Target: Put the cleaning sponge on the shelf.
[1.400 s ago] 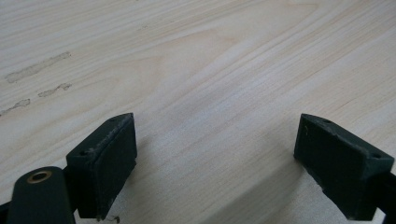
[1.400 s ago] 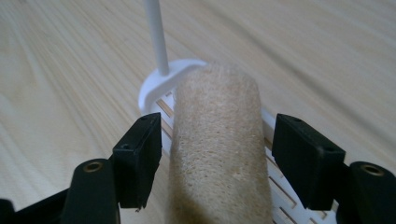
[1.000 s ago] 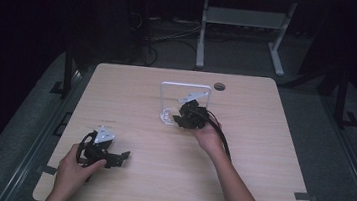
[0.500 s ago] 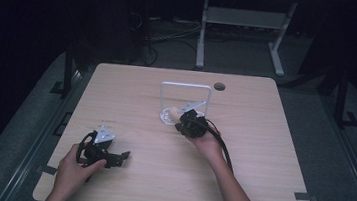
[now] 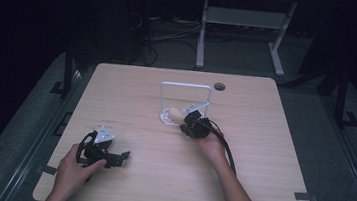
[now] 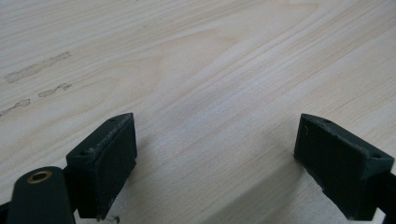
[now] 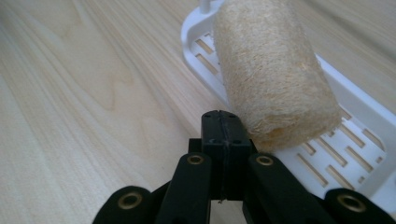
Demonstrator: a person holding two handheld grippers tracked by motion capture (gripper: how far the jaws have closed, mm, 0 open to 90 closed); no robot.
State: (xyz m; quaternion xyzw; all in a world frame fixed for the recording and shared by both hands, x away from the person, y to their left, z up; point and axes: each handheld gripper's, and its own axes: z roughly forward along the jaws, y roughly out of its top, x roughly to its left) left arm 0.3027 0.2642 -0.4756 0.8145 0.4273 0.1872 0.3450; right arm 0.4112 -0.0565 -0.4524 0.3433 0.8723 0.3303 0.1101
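1. Nearest, at the lower left of the high view, the left tongs [image 5: 119, 157] lie low over the pale wooden worktop [image 5: 268, 180], held by the person's left hand [image 5: 74, 169]; in the left gripper view the two black jaws stand wide apart with bare wood grain between them.
2. Farther up, just right of centre in the high view, the right hand [image 5: 212, 147] holds the right tongs [image 5: 188, 122], tips pointing toward the upper left. In the right gripper view [image 7: 220, 122] the jaws are pressed together with nothing between them.
3. Just beyond those tips lies a loofah roll [image 7: 273, 70]: a short, tan cylinder of coarse, fibrous weave, its rounded end facing the camera. It rests on the slotted base of a white plastic rack [image 7: 355, 135], close beside the closed tips; whether they touch cannot be told.
4. In the high view the roll [image 5: 175, 114] shows as a small cream shape at the rack's [image 5: 186, 87] front left, below its upright white frame.
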